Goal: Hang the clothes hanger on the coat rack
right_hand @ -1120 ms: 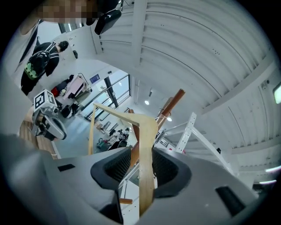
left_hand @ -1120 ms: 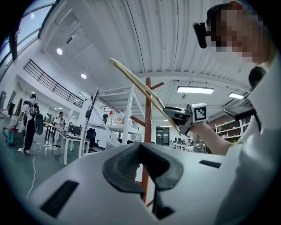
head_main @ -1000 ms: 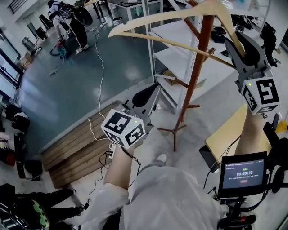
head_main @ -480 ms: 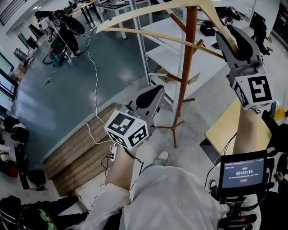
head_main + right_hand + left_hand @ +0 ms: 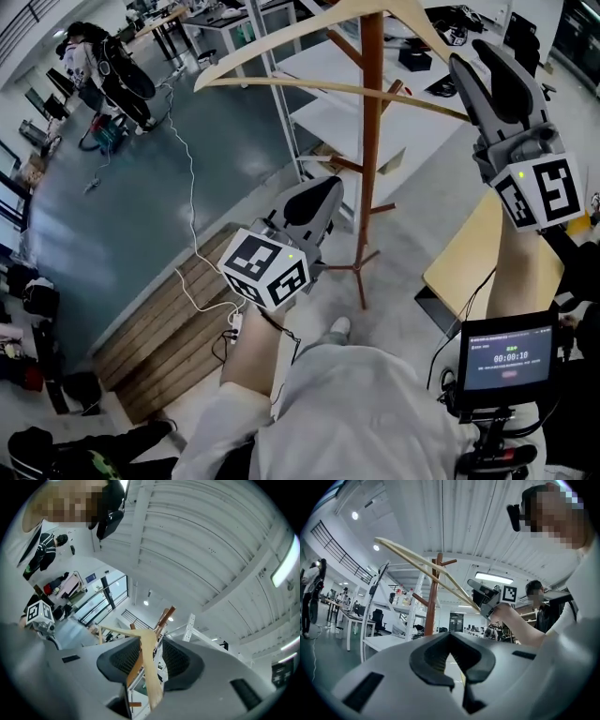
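Observation:
A pale wooden clothes hanger (image 5: 281, 45) hangs in the air across the top of the brown wooden coat rack (image 5: 370, 141). Its peak lies by the pole's top, and the hook is cut off by the frame edge. My right gripper (image 5: 472, 73) is shut on the hanger's right arm. In the right gripper view that arm (image 5: 150, 667) runs between the pads, with the rack (image 5: 165, 616) beyond. My left gripper (image 5: 322, 194) hovers lower, left of the pole, shut with nothing in it. The left gripper view shows the hanger (image 5: 417, 559), the rack (image 5: 433, 606) and the right gripper (image 5: 485, 597).
White metal shelving (image 5: 281, 103) stands just behind the rack. A wooden pallet (image 5: 159, 319) and a white cable (image 5: 192, 206) lie on the floor at the left. A yellow table (image 5: 469, 272) and a small monitor (image 5: 506, 361) are at the right. People stand far back left (image 5: 103, 70).
The hanger and rack have slid leftwards in the view. The right gripper keeps its hold on the hanger, whose peak stays at the pole's top. The left gripper has barely moved.

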A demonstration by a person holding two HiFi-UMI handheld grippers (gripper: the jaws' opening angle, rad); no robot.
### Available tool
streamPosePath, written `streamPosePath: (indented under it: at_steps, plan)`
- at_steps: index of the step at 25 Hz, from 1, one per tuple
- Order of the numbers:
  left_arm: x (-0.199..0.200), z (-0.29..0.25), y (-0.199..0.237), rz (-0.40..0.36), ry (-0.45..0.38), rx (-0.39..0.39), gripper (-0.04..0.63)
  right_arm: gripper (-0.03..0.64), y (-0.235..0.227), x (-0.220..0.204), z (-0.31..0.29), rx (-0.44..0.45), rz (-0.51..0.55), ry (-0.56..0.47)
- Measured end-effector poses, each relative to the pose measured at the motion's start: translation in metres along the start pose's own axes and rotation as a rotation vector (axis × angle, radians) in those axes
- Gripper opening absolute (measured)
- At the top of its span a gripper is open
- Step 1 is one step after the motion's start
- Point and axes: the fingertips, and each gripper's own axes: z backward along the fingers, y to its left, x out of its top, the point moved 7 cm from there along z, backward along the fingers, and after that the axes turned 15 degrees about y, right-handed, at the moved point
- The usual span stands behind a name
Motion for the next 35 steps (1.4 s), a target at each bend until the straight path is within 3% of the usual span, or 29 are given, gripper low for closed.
streamPosePath:
  at_steps: [5,11,17,26,35]
  plan:
    - [-0.001,-0.017,-0.006,-0.013,0.004,-0.042,0.002,0.137,-0.008,0.011,0.021,0.039,-0.085,-0.098]
    - [0.003,-0.035,-0.008,-0.027,0.000,-0.097,0.002,0.137,-0.011,0.016,0.035,0.029,-0.086,-0.107]
    - [0.006,-0.065,-0.018,-0.051,0.004,-0.191,0.002,0.137,-0.005,-0.008,0.047,0.005,-0.074,-0.035]
    - [-0.016,-0.131,-0.068,-0.046,0.059,-0.413,0.002,0.135,0.007,-0.078,0.096,-0.077,-0.175,0.122]
    - [-0.043,-0.188,-0.130,-0.036,0.122,-0.635,0.002,0.135,0.029,-0.147,0.169,-0.252,-0.273,0.316]
